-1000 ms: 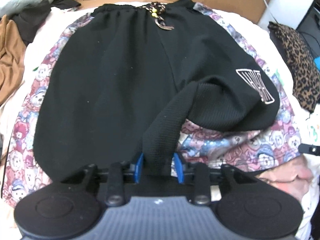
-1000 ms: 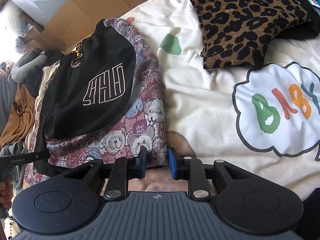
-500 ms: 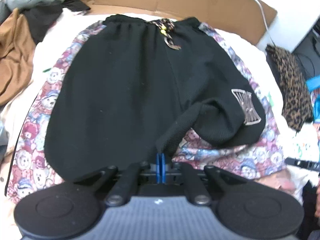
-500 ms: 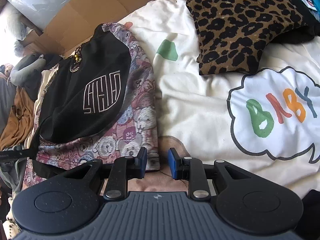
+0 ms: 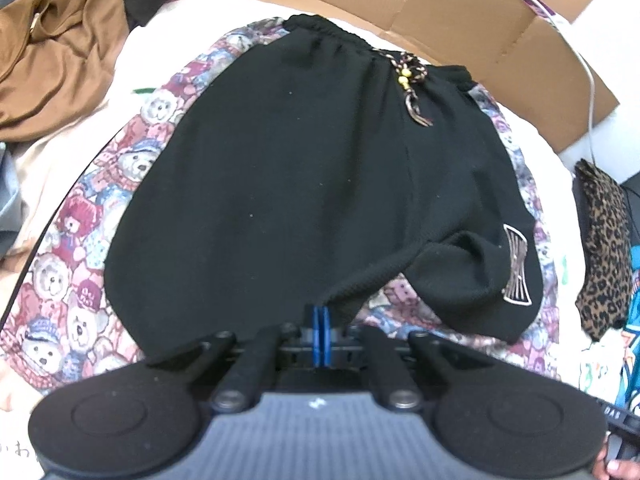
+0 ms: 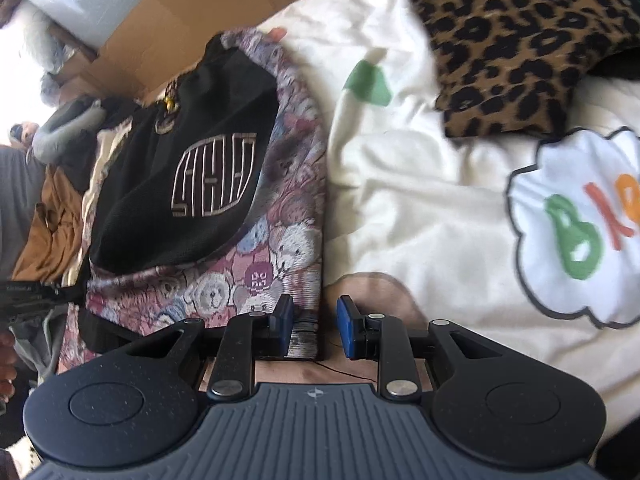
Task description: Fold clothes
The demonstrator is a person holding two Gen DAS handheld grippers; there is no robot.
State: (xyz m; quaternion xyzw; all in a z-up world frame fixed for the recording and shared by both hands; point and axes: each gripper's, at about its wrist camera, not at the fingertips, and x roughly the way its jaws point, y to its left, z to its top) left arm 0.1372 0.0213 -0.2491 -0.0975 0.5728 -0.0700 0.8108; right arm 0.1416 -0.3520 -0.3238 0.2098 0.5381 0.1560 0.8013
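Left wrist view, fingers: left gripper [image 5: 321, 330] has its blue pads pressed together, pinching the inner hem of the black shorts [image 5: 280, 192] at the crotch side of one leg.
Right wrist view, fingers: right gripper [image 6: 312, 330] stands with pads apart, straddling the near corner of the bear-print cloth [image 6: 256, 280]; nothing is clamped there.
Shorts, position: spread flat ahead of the left fingers, waistband [image 5: 332, 34] at the far end with a beaded drawstring [image 5: 412, 80]. The leg to the right of the fingers is drawn up into a loose hump, its white logo patch [image 5: 516, 264] turned edgewise.
Underlayer: bear-print cloth lies beneath the shorts, showing along both sides.
Handling, judged: shorts look like soft, textured knit, light and limp; fabric will sag and drape from any single pinch and will not slide easily on the woven cloth below. Not fragile.
Where to hold, judged: hem corners or waistband ends, one per gripper, so an edge travels straight. The present centre pinch drags one leg only.
Surface: soft bedding, cream sheet [image 6: 420, 184] with a "BABY" cloud print [image 6: 580, 224] to the right of the right fingers.
Room: leopard-print cushion [image 6: 520, 40] beyond the right fingers; cardboard [image 5: 460, 16] past the waistband; tan garment [image 5: 52, 48] far left; white cable [image 5: 588, 80] far right.
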